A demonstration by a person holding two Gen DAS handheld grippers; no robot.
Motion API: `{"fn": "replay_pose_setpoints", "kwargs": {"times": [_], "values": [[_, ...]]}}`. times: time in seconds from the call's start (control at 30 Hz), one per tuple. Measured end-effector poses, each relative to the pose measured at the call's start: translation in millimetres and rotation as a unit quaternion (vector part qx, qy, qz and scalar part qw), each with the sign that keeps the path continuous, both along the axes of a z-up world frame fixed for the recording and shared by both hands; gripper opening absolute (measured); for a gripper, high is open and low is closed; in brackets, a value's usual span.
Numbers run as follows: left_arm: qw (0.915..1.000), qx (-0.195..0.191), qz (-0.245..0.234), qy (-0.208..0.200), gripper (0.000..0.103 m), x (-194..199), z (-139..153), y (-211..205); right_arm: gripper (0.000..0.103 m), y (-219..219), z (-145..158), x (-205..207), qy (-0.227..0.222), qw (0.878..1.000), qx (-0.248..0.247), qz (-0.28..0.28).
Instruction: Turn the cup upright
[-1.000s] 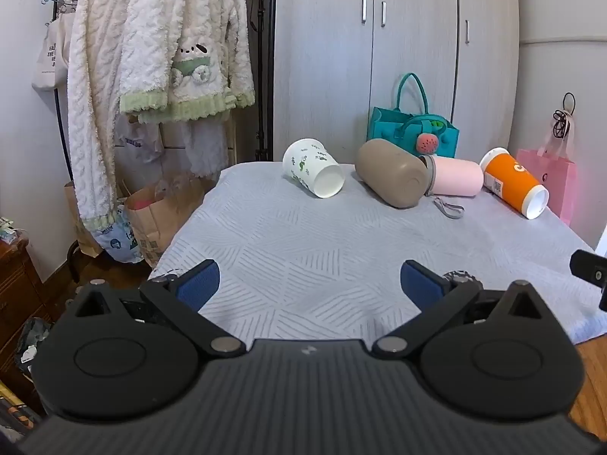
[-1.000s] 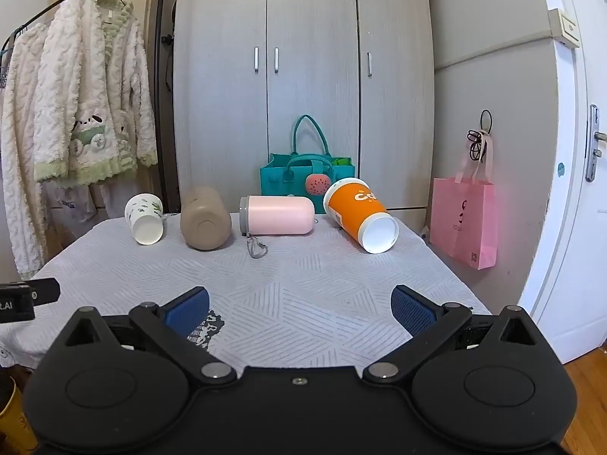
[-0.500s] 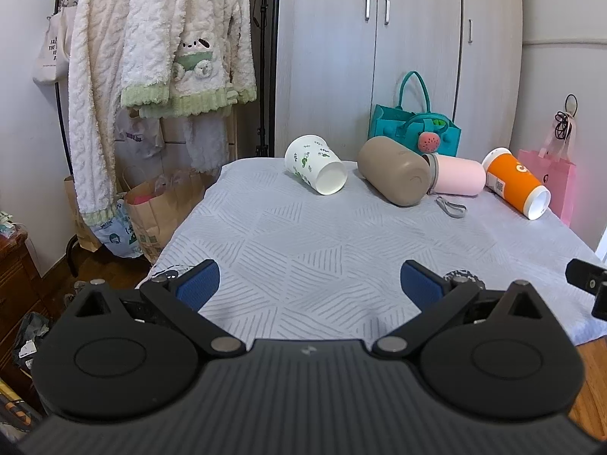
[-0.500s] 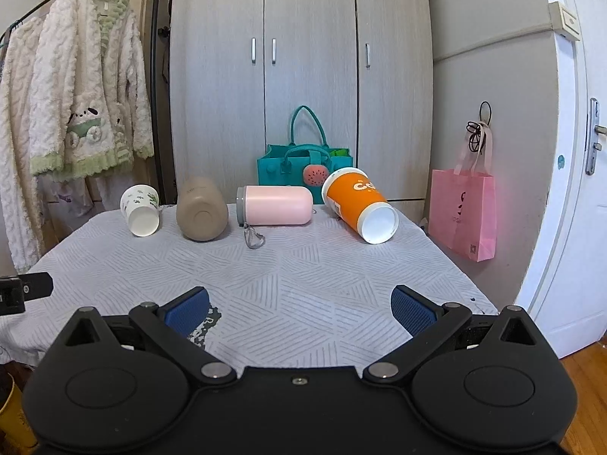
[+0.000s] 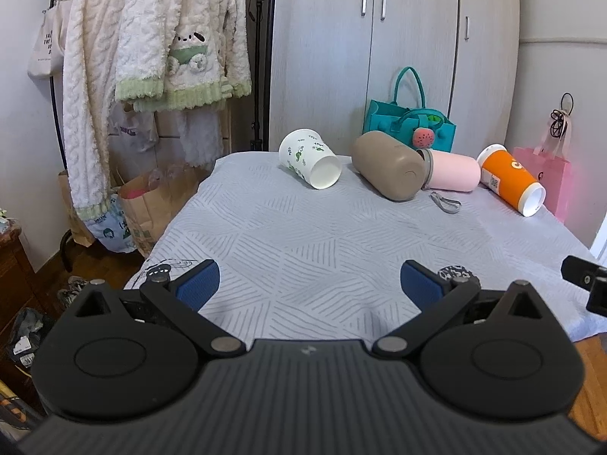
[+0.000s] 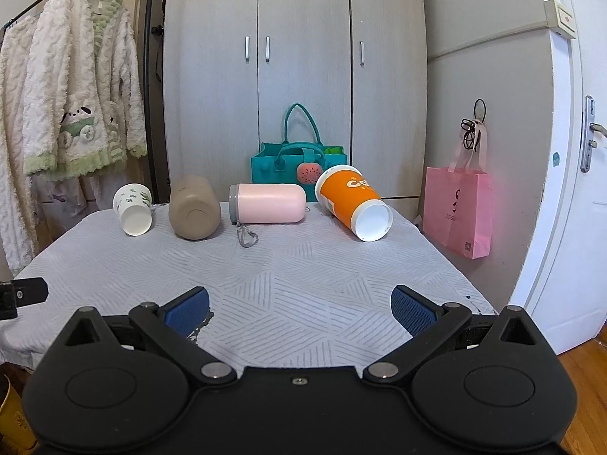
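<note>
Four vessels lie on their sides along the far edge of a grey cloth-covered table. From left: a white paper cup with green prints, a tan bottle, a pink tumbler with a grey loop strap, and an orange cup. My left gripper is open and empty over the near left of the table. My right gripper is open and empty over the near edge, far from the cups.
A teal handbag stands behind the table against a grey wardrobe. White fleece clothes hang on a rack at the left, paper bags below. A pink bag hangs at the right beside a door.
Both grippers have drifted slightly forward and up, so the cups sit a little lower in both views. Both stay open. The cups have not moved.
</note>
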State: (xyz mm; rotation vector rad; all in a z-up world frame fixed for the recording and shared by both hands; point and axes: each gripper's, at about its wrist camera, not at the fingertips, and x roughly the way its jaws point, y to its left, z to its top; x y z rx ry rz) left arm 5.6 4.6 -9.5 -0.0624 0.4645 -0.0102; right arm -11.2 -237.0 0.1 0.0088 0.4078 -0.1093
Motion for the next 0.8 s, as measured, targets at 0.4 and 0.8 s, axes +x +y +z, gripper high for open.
{"fn": "replay_pose_setpoints", "kwargs": {"times": [0.4, 0.8], "values": [[0.9999, -0.011, -0.002, 0.003, 0.103, 2, -1, 3, 0.103, -1, -2, 2, 0.002, 1.000, -0.005, -0.007], [0.9997, -0.008, -0.004, -0.023, 0.103, -8, 6, 3, 0.103, 2, 3, -4, 0.006, 1.000, -0.011, -0.025]]}}
